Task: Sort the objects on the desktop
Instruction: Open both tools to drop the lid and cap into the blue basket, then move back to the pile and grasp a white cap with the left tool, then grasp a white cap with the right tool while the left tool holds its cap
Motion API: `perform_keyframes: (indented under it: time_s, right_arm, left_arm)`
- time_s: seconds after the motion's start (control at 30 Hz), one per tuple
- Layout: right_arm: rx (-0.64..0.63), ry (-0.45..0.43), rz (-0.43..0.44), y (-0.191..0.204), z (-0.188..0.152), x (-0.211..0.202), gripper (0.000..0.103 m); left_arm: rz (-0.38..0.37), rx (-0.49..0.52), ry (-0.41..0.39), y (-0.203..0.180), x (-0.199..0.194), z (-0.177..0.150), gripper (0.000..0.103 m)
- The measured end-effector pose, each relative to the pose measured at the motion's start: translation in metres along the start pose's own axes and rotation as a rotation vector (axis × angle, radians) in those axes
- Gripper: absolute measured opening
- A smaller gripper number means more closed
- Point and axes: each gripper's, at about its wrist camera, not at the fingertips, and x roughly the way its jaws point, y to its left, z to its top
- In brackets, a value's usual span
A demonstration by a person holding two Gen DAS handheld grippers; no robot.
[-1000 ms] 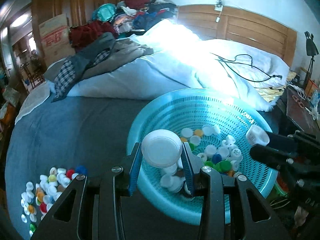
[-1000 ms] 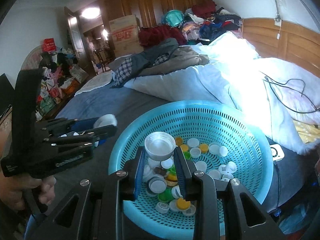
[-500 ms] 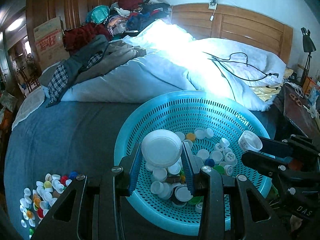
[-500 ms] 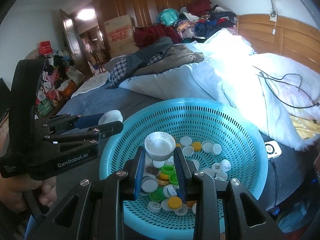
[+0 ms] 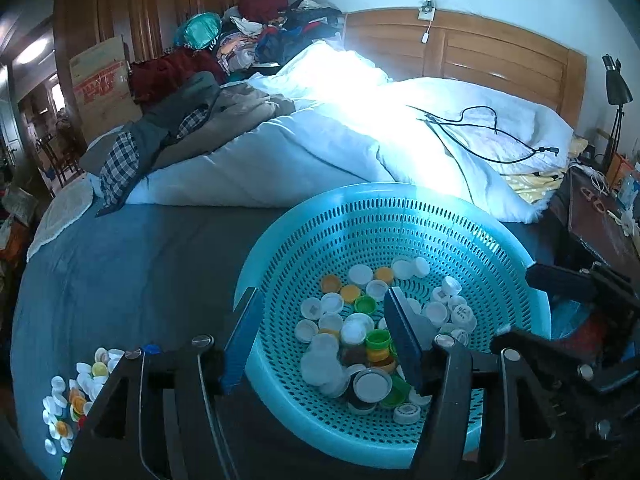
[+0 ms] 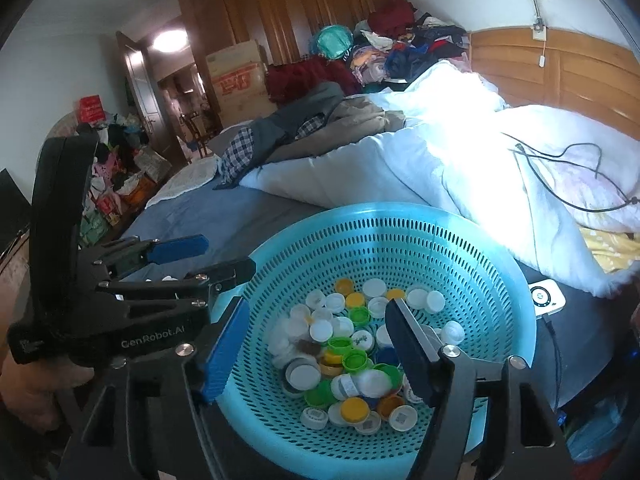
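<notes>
Now both tools, left (image 5: 324, 344) and right (image 6: 312, 344), are opening, empty, above the basket (image 6: 500, 264).

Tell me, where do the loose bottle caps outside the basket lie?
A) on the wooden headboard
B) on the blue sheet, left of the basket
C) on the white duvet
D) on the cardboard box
B: the left wrist view shows a small heap of bottle caps on the blue sheet, left of the turquoise basket.
</notes>
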Motion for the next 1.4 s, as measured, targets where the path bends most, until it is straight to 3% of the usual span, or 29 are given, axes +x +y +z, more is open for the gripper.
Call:
perform_keyframes:
  time_s: [0.13,0.33,0.47,0.53,0.6,0.7,0.8,0.87,0.97,1.1,1.23,1.3,1.33,1.4]
  right_arm:
    - [0.021,0.025,0.056,0.011,-0.017,0.0,0.09]
    - [0.011,0.184,0.214,0.05,-0.077,0.027,0.09]
    - [-0.024,0.216,0.28,0.081,-0.104,0.034,0.095]
    - [-0.097,0.182,0.272,0.1,-0.11,0.03,0.095]
    - [-0.178,0.169,0.301,0.12,-0.117,0.026,0.095]
    - [-0.213,0.219,0.369,0.139,-0.131,0.034,0.095]
    - [-0.182,0.293,0.391,0.144,-0.156,0.049,0.095]
    - [-0.171,0.33,0.375,0.146,-0.163,0.059,0.095]
    - [-0.15,0.33,0.378,0.145,-0.163,0.064,0.095]
    - [-0.135,0.36,0.354,0.142,-0.164,0.07,0.095]
    - [-0.158,0.367,0.333,0.145,-0.164,0.069,0.095]
    - [-0.178,0.372,0.321,0.15,-0.165,0.07,0.091]
    - [-0.188,0.377,0.316,0.152,-0.165,0.07,0.082]
    - [-0.222,0.385,0.295,0.158,-0.167,0.07,0.069]
  left_arm:
    - [0.022,-0.022,-0.01,0.022,-0.011,-0.017,0.059]
    - [0.155,-0.13,0.025,0.096,-0.027,-0.08,0.059]
    - [0.289,-0.262,0.033,0.162,-0.055,-0.135,0.059]
    - [0.33,-0.368,-0.013,0.199,-0.084,-0.164,0.059]
    - [0.38,-0.401,-0.042,0.221,-0.105,-0.189,0.059]
    - [0.407,-0.477,0.0,0.255,-0.12,-0.239,0.059]
    - [0.368,-0.526,0.067,0.266,-0.118,-0.287,0.058]
    - [0.294,-0.508,0.084,0.254,-0.111,-0.305,0.058]
    - [0.227,-0.46,0.096,0.23,-0.094,-0.306,0.058]
    - [0.205,-0.463,0.088,0.223,-0.074,-0.295,0.058]
    - [0.218,-0.446,0.15,0.225,-0.043,-0.294,0.057]
    - [0.227,-0.437,0.132,0.222,-0.044,-0.296,0.034]
    - [0.216,-0.445,0.126,0.222,-0.048,-0.296,0.026]
    - [0.212,-0.467,0.082,0.224,-0.065,-0.297,0.026]
